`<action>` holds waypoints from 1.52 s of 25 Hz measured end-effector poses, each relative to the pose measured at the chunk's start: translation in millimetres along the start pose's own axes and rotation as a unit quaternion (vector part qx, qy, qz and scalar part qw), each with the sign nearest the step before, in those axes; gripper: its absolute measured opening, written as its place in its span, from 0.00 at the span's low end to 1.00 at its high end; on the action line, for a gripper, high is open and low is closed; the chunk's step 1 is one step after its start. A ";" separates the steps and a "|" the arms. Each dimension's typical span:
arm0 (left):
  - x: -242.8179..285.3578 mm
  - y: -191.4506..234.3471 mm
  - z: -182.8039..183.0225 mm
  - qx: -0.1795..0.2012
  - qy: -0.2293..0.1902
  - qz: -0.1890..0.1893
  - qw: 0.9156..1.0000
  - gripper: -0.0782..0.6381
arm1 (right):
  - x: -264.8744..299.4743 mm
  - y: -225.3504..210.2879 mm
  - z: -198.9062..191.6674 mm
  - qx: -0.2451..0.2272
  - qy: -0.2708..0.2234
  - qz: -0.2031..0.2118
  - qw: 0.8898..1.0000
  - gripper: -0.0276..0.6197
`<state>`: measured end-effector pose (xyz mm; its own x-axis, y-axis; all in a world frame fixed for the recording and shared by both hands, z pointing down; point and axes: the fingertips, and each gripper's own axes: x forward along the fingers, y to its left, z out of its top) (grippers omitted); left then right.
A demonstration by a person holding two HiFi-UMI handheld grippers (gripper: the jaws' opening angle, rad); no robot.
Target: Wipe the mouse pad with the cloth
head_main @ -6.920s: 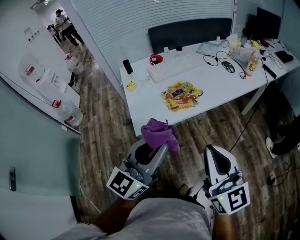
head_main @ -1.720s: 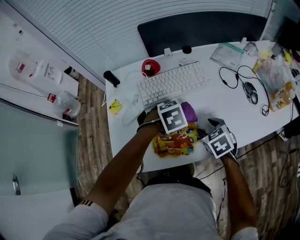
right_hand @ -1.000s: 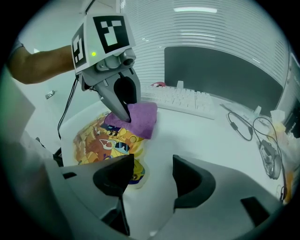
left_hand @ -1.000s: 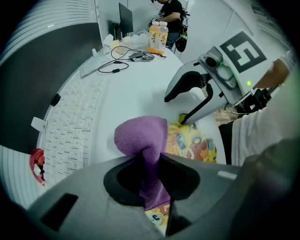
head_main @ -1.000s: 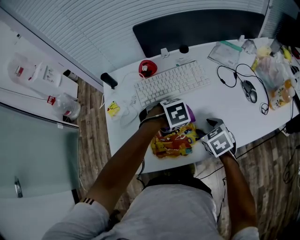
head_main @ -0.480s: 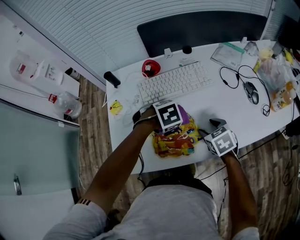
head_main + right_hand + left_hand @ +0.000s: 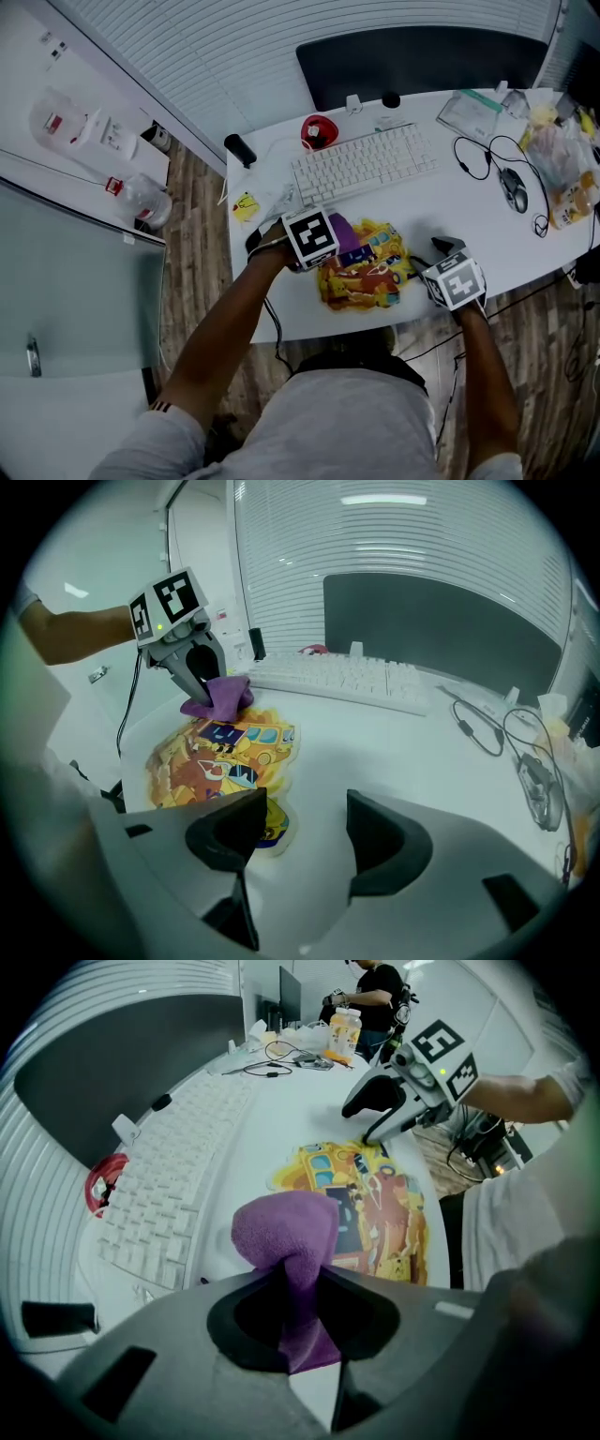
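A colourful cartoon mouse pad (image 7: 367,274) lies near the front edge of the white desk (image 7: 469,225). My left gripper (image 7: 330,240) is shut on a purple cloth (image 7: 343,232), which it presses onto the pad's upper left part. In the left gripper view the cloth (image 7: 286,1232) bulges out between the jaws, with the pad (image 7: 380,1206) beyond it. My right gripper (image 7: 442,251) stands open at the pad's right edge with nothing between its fingers. In the right gripper view its left jaw hangs over the pad (image 7: 217,759), and the cloth (image 7: 217,694) shows at the far end.
A white keyboard (image 7: 366,164) lies behind the pad, with a red object (image 7: 319,131) at its left end. A mouse (image 7: 517,192) with its cable and some bags and bottles (image 7: 562,159) sit at the right. A yellow item (image 7: 246,204) lies at the desk's left edge.
My left gripper has dragged the cloth leftward across the top of the pad, from its upper right to its upper left. The right gripper stays open at the pad's right edge.
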<state>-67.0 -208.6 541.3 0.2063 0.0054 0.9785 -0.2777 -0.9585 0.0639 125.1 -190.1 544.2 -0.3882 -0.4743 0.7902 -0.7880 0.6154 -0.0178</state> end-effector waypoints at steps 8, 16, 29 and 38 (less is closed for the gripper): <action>-9.4 0.8 -24.3 -0.024 -0.015 0.009 1.000 0.23 | -0.1 0.0 0.1 0.003 -0.002 -0.005 1.000 0.40; -33.1 -9.7 7.2 0.004 -0.064 0.034 0.997 0.23 | 0.0 0.7 0.5 -0.002 -0.005 -0.011 1.000 0.40; -24.7 -61.5 90.0 0.077 -0.082 0.006 0.994 0.23 | -0.1 1.7 2.4 -0.016 0.001 -0.013 1.000 0.40; -0.3 -83.4 118.6 0.112 -0.059 -0.015 0.992 0.23 | -20.1 -15.6 -5.0 -0.011 0.000 -0.021 1.000 0.40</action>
<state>67.5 -162.4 512.4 0.3226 0.0145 0.9464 -0.0563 -0.9978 0.0344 147.5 -187.0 531.7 -0.3543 -0.5004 0.7899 -0.7933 0.6081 0.0294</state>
